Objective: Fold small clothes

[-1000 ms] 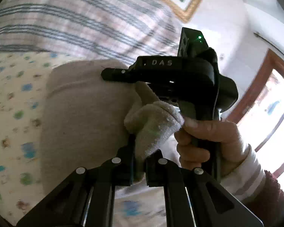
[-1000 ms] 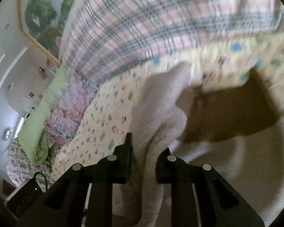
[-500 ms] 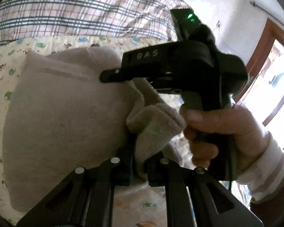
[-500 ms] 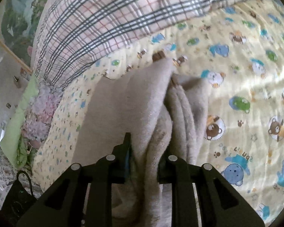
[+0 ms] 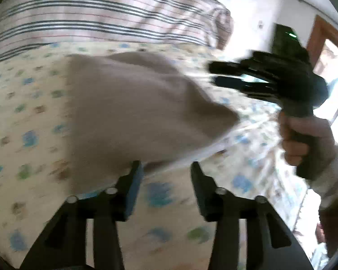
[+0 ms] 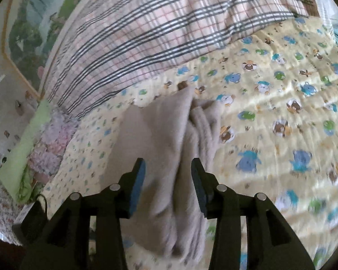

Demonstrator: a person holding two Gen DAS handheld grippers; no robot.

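Note:
A small beige fleece garment point(image 5: 133, 110) lies folded on the yellow animal-print quilt point(image 5: 29, 135). My left gripper point(image 5: 166, 168) is open at the garment's near edge, holding nothing. My right gripper point(image 5: 214, 75) shows in the left wrist view at the garment's right, held in a hand, its fingers apart and off the cloth. In the right wrist view the right gripper point(image 6: 167, 165) is open with the garment's bunched folds point(image 6: 169, 139) lying between and beyond its fingers. The views are motion-blurred.
A plaid blanket point(image 6: 146, 33) is heaped at the far side of the quilt point(image 6: 281, 103). A floral cover and a green pillow point(image 6: 29, 144) lie to the left. A framed picture point(image 6: 33, 22) hangs on the wall; a window with a wood frame point(image 5: 320, 42) is at the right.
Both grippers were shut on the beige garment; both have opened and let it go. The garment has dropped flat on the quilt, and the right gripper has pulled away to the right.

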